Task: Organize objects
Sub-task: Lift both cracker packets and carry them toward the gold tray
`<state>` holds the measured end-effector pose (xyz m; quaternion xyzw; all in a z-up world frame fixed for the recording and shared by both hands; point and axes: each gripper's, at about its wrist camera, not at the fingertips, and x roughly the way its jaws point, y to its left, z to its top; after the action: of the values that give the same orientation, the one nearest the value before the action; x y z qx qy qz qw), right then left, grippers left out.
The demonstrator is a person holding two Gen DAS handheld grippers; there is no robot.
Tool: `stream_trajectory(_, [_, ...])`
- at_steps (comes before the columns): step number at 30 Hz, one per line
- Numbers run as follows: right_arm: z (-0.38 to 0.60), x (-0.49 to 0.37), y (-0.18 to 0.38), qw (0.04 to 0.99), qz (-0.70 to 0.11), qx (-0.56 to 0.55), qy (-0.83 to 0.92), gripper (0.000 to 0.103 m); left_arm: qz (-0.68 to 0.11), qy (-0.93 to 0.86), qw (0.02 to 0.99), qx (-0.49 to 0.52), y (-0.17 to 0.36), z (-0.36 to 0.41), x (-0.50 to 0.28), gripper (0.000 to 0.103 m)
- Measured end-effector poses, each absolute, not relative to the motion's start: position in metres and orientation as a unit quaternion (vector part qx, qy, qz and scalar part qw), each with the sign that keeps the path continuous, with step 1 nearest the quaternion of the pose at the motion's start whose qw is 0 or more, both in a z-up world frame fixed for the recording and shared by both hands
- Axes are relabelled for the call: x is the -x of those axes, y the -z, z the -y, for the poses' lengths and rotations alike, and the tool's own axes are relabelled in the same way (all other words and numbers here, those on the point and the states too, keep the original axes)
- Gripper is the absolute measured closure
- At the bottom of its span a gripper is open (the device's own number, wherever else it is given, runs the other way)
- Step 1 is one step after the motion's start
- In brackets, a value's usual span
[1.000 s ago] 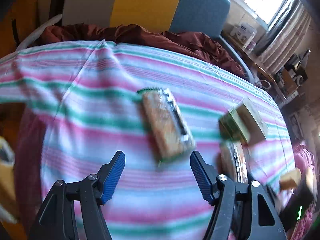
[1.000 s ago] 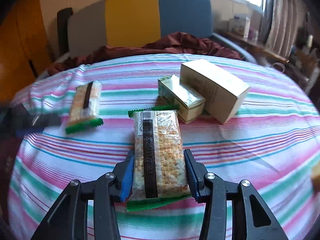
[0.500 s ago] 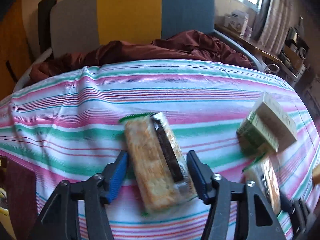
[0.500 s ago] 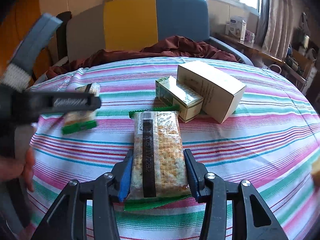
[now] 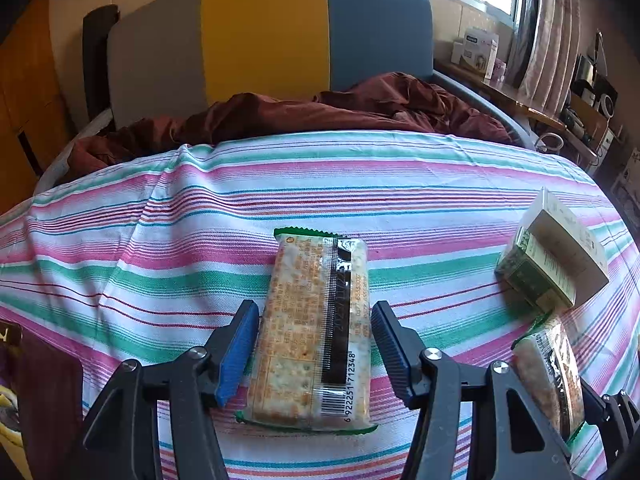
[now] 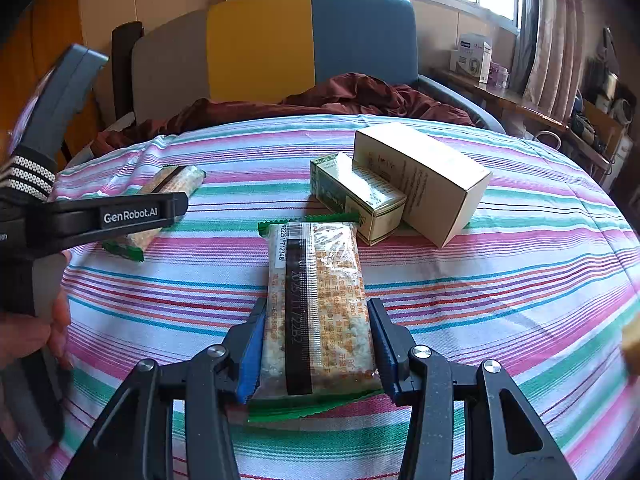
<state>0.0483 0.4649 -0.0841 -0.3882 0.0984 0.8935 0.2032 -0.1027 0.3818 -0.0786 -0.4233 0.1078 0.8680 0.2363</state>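
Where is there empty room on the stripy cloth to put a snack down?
Bare cloth lies between the left cracker pack and the brown blanket. It is also bare right of the beige box. It is crowded where that box, the green box and the right cracker pack bunch together.

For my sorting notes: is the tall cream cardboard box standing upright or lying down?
Lying down: the cream cardboard box rests on a long side on the striped cloth.

Both grippers, left gripper (image 5: 315,350) and right gripper (image 6: 316,344), have black frames, silver screws and 2 ribbed blue pads (image 6: 251,354). White "GenRobot.AI" lettering marks one side.
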Motion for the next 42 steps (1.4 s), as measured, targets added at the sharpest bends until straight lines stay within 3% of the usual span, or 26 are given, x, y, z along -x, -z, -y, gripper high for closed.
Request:
stream_trajectory(3, [-0.465, -0.047, 0.084, 0.205, -0.095, 0.389, -0.893, 0.055, -0.097, -0.867, 0.246, 0.423, 0.079, -0.379, 0.104, 0.044])
stream_trajectory(5, [-0.464, -0.047, 0.084, 0.207, -0.09, 0.389, -0.893, 0.055, -0.076, -0.87, 0.248, 0.419, 0.078, -0.371, 0.104, 0.055])
stream_trajectory(8, [-0.462, -0.048, 0.084, 0.21, -0.083, 0.387, -0.894, 0.055, -0.057, -0.871, 0.255, 0.416, 0.077, -0.363, 0.103, 0.055])
stream_trajectory(23, [-0.454, -0.055, 0.077, 0.235, -0.047, 0.36, -0.901, 0.056, -0.103, -0.897, 0.279, 0.328, 0.057, -0.339, 0.031, 0.055])
stream_trajectory(42, [-0.424, -0.059, 0.072, 0.175, -0.002, 0.347, -0.921, 0.056, -0.061, -0.87, 0.307, 0.381, 0.066, -0.278, -0.022, 0.055])
